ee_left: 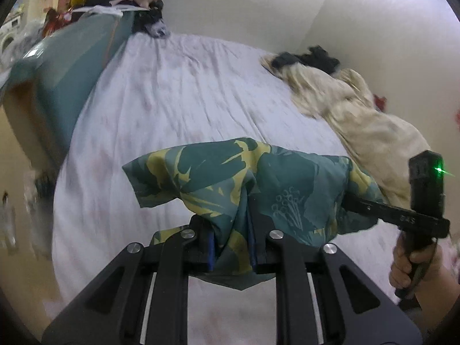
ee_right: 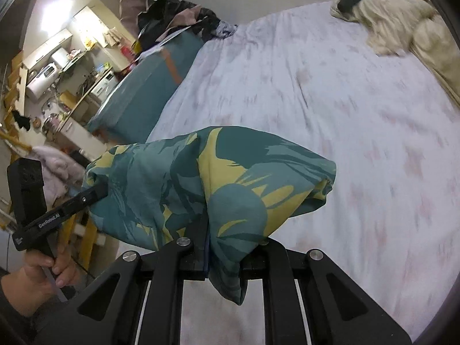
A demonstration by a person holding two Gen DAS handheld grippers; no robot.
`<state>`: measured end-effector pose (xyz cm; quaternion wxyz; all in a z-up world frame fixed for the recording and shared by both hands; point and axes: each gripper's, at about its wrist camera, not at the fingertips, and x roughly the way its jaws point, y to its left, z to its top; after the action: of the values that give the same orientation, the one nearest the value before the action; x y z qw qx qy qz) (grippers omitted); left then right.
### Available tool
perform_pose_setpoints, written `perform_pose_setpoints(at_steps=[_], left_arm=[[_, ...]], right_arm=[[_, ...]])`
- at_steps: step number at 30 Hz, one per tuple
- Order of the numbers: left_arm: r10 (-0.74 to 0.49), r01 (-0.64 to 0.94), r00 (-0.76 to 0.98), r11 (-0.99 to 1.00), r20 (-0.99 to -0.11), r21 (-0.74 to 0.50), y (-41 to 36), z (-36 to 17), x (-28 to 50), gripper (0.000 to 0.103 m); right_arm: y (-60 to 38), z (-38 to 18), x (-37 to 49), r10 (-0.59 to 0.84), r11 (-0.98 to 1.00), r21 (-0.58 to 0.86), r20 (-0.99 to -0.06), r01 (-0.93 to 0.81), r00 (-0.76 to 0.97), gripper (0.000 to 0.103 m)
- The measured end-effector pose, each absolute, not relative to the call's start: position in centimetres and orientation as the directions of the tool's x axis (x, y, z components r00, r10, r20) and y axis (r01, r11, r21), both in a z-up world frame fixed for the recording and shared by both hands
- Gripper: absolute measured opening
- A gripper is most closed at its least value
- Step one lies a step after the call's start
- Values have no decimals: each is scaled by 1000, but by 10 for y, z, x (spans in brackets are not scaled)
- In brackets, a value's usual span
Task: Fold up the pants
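The pants [ee_left: 253, 189] are teal cloth with a yellow leaf print, held up above the bed between both grippers. My left gripper [ee_left: 231, 247] is shut on a bunch of the cloth, which drapes over its fingers and hides the tips. My right gripper [ee_right: 222, 247] is shut on another part of the pants [ee_right: 212, 184], its tips hidden by cloth too. In the left wrist view the right gripper [ee_left: 348, 201] enters from the right, its tips buried in the cloth. In the right wrist view the left gripper [ee_right: 99, 191] enters from the left, likewise.
A pale lilac bedsheet [ee_left: 178, 92] covers the bed below. A cream blanket [ee_left: 359, 115] and a dark garment [ee_left: 310, 57] lie along the wall side. A teal footboard [ee_right: 143, 92] with piled clothes [ee_right: 178, 17] bounds the far end. A cluttered kitchen area [ee_right: 57, 72] lies beyond.
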<state>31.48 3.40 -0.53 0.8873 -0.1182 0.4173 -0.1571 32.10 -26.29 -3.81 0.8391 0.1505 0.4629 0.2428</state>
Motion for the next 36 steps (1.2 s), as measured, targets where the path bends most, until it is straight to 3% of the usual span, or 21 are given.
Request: perform_pose_setpoints(at_steps=[7,14,16,17,18,19,21,23,26,33,36], left_arm=[[-310,203,631,951,-712,-234,22,-53,466,15],[-238,186,593,970,-769,-157,10,-122,526,16],[-201,156,604,979,-771,-134,14,-137,530,29],[-186,130,609,982,-771,-135,19,-141,532,47],[-160,93,610,987,-776,-131,27,-144,533,63],[-136,58,616,990,-776,-127,34,-146,532,66],[-14,-42,608,998,-794,-50,56,-154,533,66],[73,-121,567,993,-821,5,75,-163,531,63],[38,-137,587,989,-809,-52,92,-155,510,63],[-24,-53,657,995,-753,-79,59,-95,429,64],[-53,-38,683,993,-728,-109,41,-68,392,64]], right_arm=[[-238,-65,485,422,907,360,-771,-220,477,12],[-224,-132,563,296,952,223,-838,-208,457,12],[-218,-148,571,271,958,194,-849,-209,453,13],[-216,-154,576,255,962,178,-858,-207,447,14],[-215,-159,578,235,966,156,-861,-205,450,20],[-217,-163,578,188,975,109,-867,-192,461,40],[-230,-168,581,104,989,42,-871,-138,480,57],[-257,-168,582,73,997,56,-878,-51,473,58],[-286,-155,572,64,995,91,-882,36,466,58],[-290,-92,489,202,977,208,-798,-54,567,60],[-280,-70,441,222,971,228,-772,-67,596,67]])
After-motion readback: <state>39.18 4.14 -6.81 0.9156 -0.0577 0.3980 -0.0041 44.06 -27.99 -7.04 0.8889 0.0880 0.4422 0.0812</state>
